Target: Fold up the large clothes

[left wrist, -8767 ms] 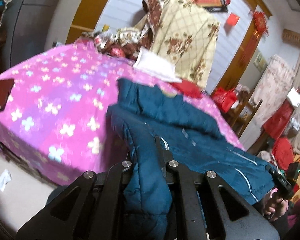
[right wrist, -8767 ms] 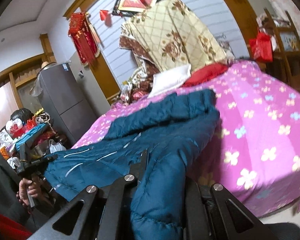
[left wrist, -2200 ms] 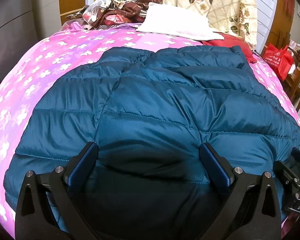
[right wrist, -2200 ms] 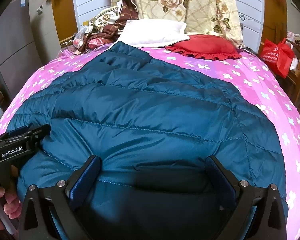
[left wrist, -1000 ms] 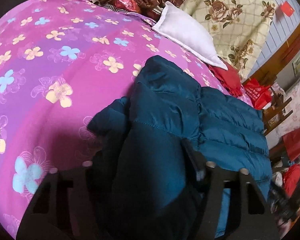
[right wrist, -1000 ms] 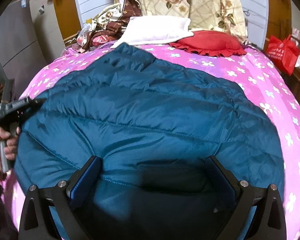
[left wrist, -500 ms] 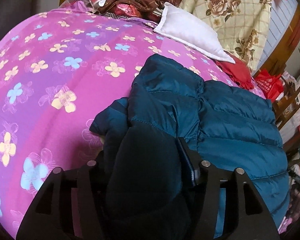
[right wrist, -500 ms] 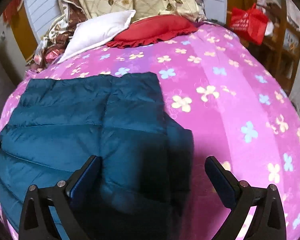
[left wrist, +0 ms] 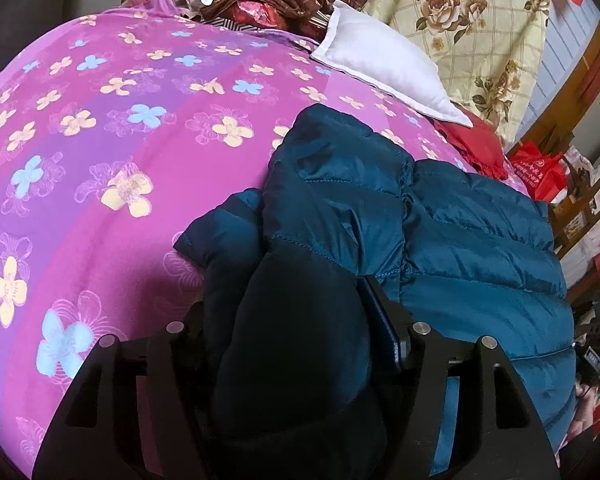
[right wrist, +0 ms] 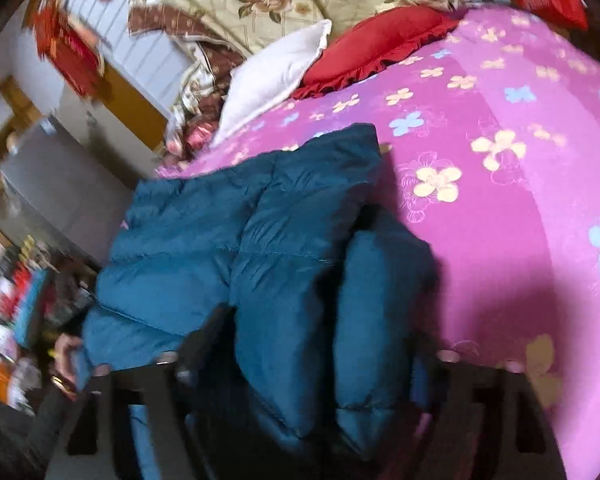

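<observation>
Pink floral bedspread [left wrist: 100,128], teal jacket [left wrist: 460,240]

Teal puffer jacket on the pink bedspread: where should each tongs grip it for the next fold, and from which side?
Grip the teal puffer jacket at its near side edges, coming from the bed's near side. The left tongs already pinch a thick bunched edge; the right tongs are closing around padded folds. The bulky quilting probably needs deep bites.

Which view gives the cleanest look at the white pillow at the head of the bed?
The left wrist view: the white pillow is sharp there, its edges clear against the pink floral bedspread. The right wrist view shows the same pillow beside the red cushion, but smeared by motion blur.
</observation>
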{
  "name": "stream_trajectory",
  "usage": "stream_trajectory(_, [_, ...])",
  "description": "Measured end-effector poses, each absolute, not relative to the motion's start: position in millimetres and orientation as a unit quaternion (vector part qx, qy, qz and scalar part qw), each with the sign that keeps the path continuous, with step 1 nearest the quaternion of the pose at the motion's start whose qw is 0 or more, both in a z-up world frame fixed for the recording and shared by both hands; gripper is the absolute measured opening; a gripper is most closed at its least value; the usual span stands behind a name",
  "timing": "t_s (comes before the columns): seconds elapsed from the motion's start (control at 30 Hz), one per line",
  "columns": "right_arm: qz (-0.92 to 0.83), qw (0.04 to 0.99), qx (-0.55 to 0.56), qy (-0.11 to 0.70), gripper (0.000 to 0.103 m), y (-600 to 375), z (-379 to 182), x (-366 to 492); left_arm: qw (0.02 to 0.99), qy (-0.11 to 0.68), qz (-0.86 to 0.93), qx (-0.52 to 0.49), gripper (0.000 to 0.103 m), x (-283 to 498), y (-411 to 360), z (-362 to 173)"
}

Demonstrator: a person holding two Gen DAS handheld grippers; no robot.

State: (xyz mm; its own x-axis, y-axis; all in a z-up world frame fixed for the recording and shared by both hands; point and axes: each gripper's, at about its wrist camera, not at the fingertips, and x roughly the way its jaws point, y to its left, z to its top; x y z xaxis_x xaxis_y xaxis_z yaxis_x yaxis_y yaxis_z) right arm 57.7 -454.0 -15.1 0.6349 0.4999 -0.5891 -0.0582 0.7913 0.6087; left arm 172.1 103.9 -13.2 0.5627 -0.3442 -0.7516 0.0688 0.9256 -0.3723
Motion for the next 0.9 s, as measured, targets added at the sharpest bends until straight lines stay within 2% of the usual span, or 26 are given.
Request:
stream_trajectory(0.03, [0.165,0.864,0.265,0.395,0.049,-449.1,-11.2,56.6,0.874,0.448,-0.116,-0.145,0.051,170.5,102.1,-11.0])
stream_trajectory(0.1, [0.160,0.873,0.230,0.399,0.035,-441.0,-1.9,59.9,0.883,0.439,-0.108,-0.124,0.033,165.2,95.4,-3.3])
stream_trajectory(0.2, [0.139,0.892,0.162,0.399,0.024,-419.7,22.9,58.2,0.895,0.422,-0.101,-0.098,0.017,156.6,88.3,12.1])
stream_trajectory(0.3, [0.126,0.909,0.132,0.375,0.020,-410.9,51.4,50.7,0.903,0.395,-0.100,-0.133,0.014,146.3,102.1,36.9])
stream_trajectory(0.57, [0.127,0.944,0.100,0.288,0.019,-395.9,130.1,20.5,0.924,0.333,-0.104,-0.154,0.013,107.4,128.6,101.7])
stream_trajectory(0.73, [0.154,0.942,0.112,0.275,0.019,-375.5,135.3,30.5,0.936,0.303,-0.083,-0.161,0.013,87.9,159.0,124.4])
stream_trajectory(0.9, [0.161,0.934,0.129,0.292,0.019,-355.0,114.9,57.5,0.933,0.324,-0.057,-0.148,0.013,98.6,173.0,105.4])
